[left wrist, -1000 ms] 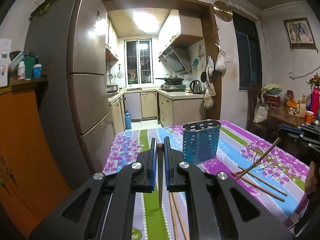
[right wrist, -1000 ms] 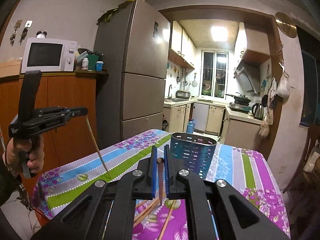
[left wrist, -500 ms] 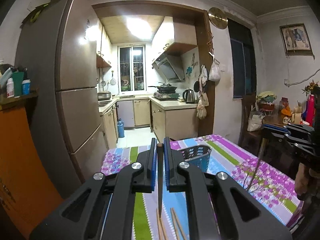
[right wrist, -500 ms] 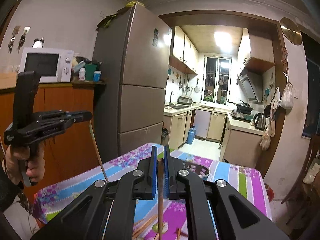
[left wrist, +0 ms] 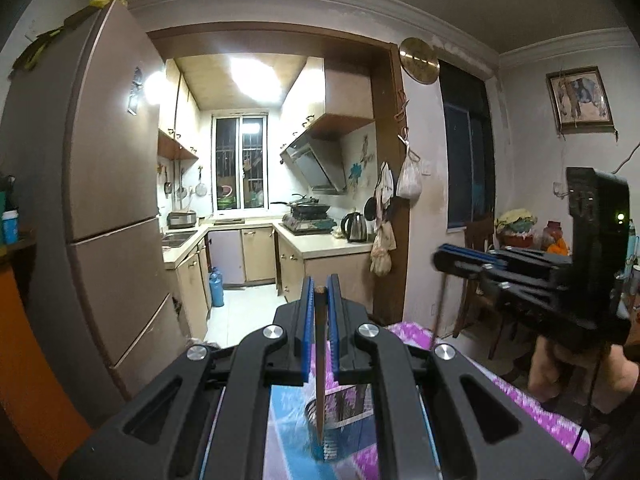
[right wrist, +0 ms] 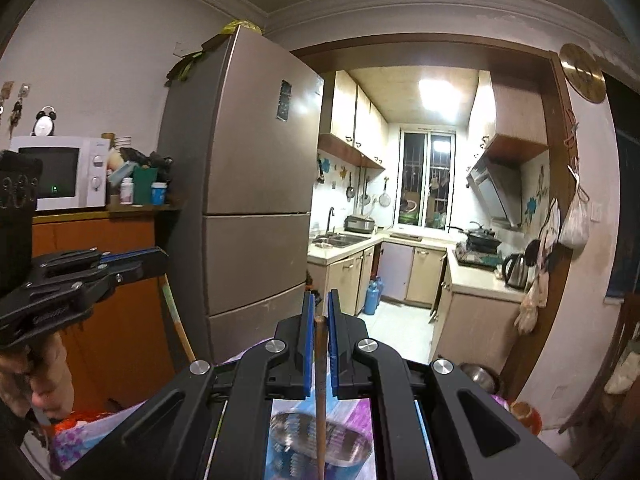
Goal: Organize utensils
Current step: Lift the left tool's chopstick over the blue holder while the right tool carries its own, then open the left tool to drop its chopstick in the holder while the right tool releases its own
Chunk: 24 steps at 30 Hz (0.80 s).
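Observation:
My left gripper (left wrist: pixel 319 284) is shut on a wooden chopstick (left wrist: pixel 320 376) that hangs down, its tip over the blue perforated utensil holder (left wrist: pixel 340 420) on the table below. My right gripper (right wrist: pixel 319 300) is shut on another wooden chopstick (right wrist: pixel 319 392), also hanging over the utensil holder (right wrist: pixel 320 444). Each gripper shows in the other's view: the right one (left wrist: pixel 440 260) at the right with its chopstick (left wrist: pixel 439 304), the left one (right wrist: pixel 160 258) at the left with its chopstick (right wrist: pixel 176 320).
The floral striped tablecloth (left wrist: pixel 520 400) covers the table below. A tall fridge (right wrist: pixel 248 200) stands at the left, with a microwave (right wrist: pixel 60 172) on an orange cabinet. The kitchen opens ahead. A dark chair (left wrist: pixel 476 280) stands at the right.
Both grippers have risen and come together over the utensil holder, each carrying its chopstick upright. The holder has slid from mid-view down to under the fingers.

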Available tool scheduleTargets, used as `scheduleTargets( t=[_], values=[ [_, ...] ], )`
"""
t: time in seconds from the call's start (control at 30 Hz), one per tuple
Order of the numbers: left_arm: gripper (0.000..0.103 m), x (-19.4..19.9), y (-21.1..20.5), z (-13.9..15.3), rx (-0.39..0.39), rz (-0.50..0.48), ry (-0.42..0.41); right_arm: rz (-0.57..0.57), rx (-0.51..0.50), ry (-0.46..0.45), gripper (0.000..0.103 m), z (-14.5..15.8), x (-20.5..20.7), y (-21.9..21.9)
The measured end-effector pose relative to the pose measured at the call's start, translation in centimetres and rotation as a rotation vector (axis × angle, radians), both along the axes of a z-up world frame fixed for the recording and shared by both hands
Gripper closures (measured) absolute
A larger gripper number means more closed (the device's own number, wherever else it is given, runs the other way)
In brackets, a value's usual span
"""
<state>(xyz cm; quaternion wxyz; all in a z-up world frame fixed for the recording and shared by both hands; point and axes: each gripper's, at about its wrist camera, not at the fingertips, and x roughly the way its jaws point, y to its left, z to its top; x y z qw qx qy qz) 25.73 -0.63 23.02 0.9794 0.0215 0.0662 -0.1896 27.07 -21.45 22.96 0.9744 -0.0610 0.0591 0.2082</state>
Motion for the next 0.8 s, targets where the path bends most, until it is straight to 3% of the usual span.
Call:
scheduleTargets(
  t=[0.23,0.5,0.8],
  values=[
    [0.098,4.9,-2.3,-0.4,-0.013,-0.002,0.027,0.000,0.012,0.002,0.095,0.6,6.2,-0.3],
    [0.098,9.2,-3.8,-4.5,0.001,-0.001,0.105,0.020,0.059,0.088,0.095,-4.2,11.0,-1.0],
    [0.098,12.0,-4.1,-7.7,0.007,0.004,0.177,0.018,0.080,0.154,0.095,-8.2,13.1,-1.5]
  ],
)
